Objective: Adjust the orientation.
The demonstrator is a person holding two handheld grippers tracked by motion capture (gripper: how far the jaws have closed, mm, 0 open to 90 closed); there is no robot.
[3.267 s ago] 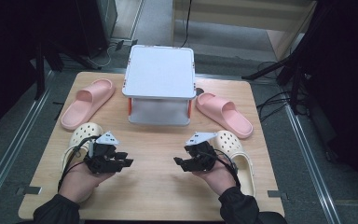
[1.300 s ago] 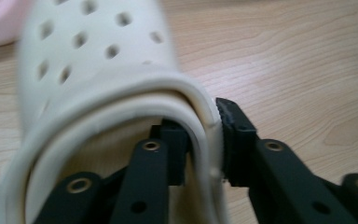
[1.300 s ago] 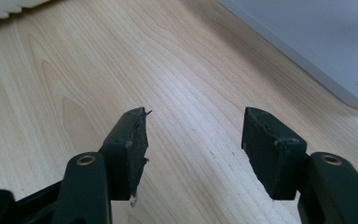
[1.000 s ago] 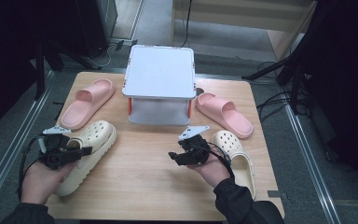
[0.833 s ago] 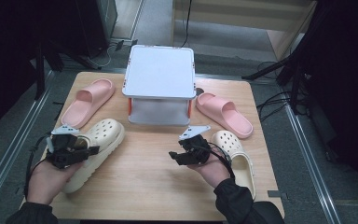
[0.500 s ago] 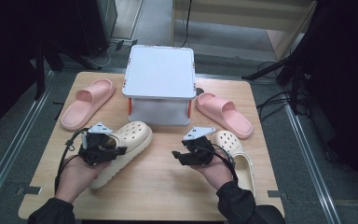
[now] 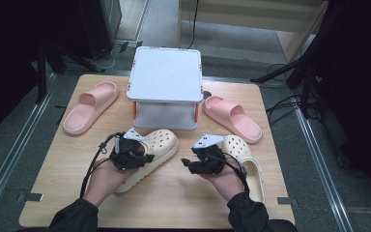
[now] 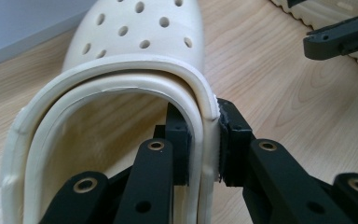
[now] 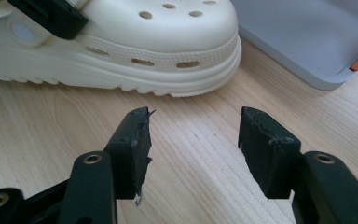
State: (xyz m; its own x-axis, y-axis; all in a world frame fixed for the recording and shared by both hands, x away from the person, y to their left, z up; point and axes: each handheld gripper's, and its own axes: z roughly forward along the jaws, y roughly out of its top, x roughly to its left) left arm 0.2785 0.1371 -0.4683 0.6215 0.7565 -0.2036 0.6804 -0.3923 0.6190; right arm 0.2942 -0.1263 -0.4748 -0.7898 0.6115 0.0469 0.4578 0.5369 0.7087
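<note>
My left gripper (image 7: 134, 155) is shut on the side wall of a cream clog (image 7: 158, 144), one pad inside the rim and one outside (image 8: 204, 140). The clog (image 8: 135, 51) lies at the middle of the table, just in front of the box, toe towards it. In the right gripper view that clog (image 9: 168, 42) has its sole on the wood. My right gripper (image 7: 194, 164) stands open over bare wood (image 9: 193, 140), nothing between its jaws, a short way right of the held clog. A second cream clog (image 7: 245, 157) lies beside the right hand.
A white lidded box (image 7: 165, 92) with orange clips stands at the back middle. Pink slippers lie on either side of it, one at the left (image 7: 89, 106) and one at the right (image 7: 232, 118). The table's front edge is close to both forearms.
My left gripper has carried the cream clog from the table's left edge rightwards to the middle, in front of the box. The right gripper has stayed almost where it was.
</note>
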